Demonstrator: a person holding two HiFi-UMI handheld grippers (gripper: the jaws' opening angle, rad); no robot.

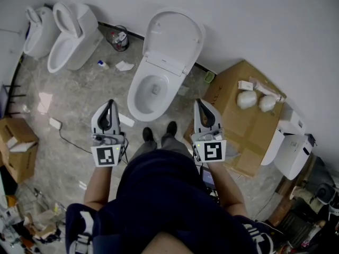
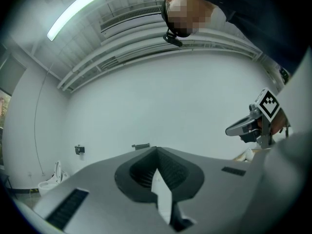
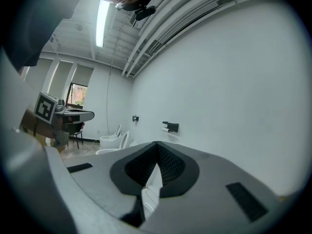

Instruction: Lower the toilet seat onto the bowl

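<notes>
The white toilet stands against the wall with its seat and lid [image 1: 175,36] raised together above the open bowl [image 1: 139,106]. In the head view my left gripper [image 1: 110,102] is held level to the left of the bowl's front, shut and empty. On the bowl's right, my right gripper [image 1: 199,102] is also shut and empty. Both are clear of the toilet and touch nothing. The left gripper view shows my left gripper [image 2: 156,149] with its jaws together, facing the white wall. My right gripper [image 3: 157,144] likewise has its jaws together, a sliver of white toilet showing behind them.
Two more toilets [image 1: 71,33] stand at the back left by a small bin [image 1: 119,39]. A large cardboard box [image 1: 238,120] with two white bundles sits right of the bowl, white ceramic parts [image 1: 291,147] beyond it. Another box [image 1: 18,147] and a cable lie at the left.
</notes>
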